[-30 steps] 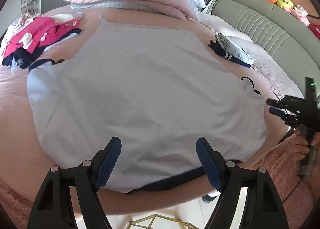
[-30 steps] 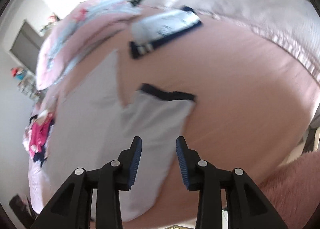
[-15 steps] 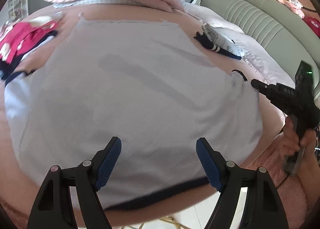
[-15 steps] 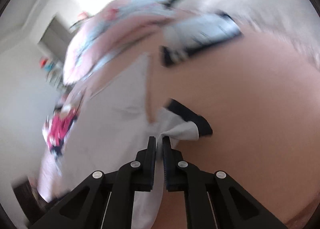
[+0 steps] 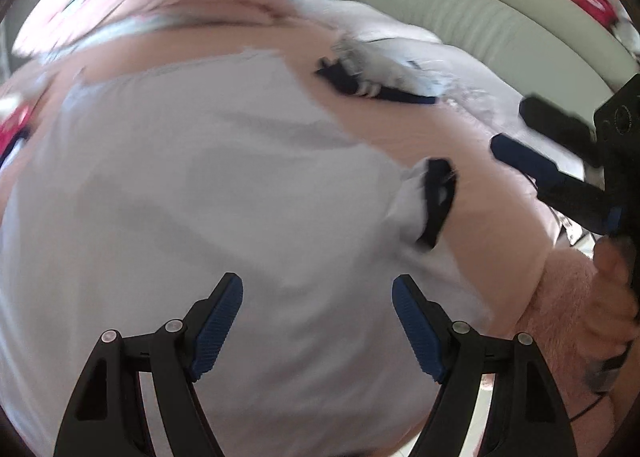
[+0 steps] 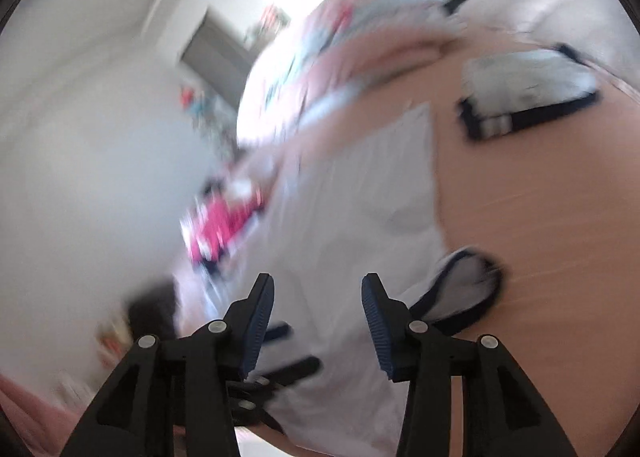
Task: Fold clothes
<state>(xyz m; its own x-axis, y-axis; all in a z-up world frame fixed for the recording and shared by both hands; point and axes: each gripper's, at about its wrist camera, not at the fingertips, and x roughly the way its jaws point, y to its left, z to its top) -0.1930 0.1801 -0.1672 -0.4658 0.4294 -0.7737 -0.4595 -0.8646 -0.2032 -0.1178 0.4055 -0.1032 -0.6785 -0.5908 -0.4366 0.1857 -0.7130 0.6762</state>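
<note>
On pink bed [image 5: 492, 217], flat white tee [image 5: 200, 197], navy-trimmed sleeve [image 5: 438, 193] crumpled

White navy-trimmed shirt [image 5: 208, 193] flat on bed [image 5: 472, 185]

Motion blur smears both views. Ahead of the left gripper [image 5: 317, 321], the white shirt [image 5: 192, 193] runs off the picture's left and bottom edges, its hem unseen. The folded garment [image 5: 376, 77] far ahead is too smeared to read. To the right, the right gripper [image 5: 532, 137] is cut by the frame edge, as is the hand [image 5: 612, 281] holding it. From the right wrist, the pink pile [image 6: 224, 225] to the left is only streaks — individual pieces cannot be told.
</note>
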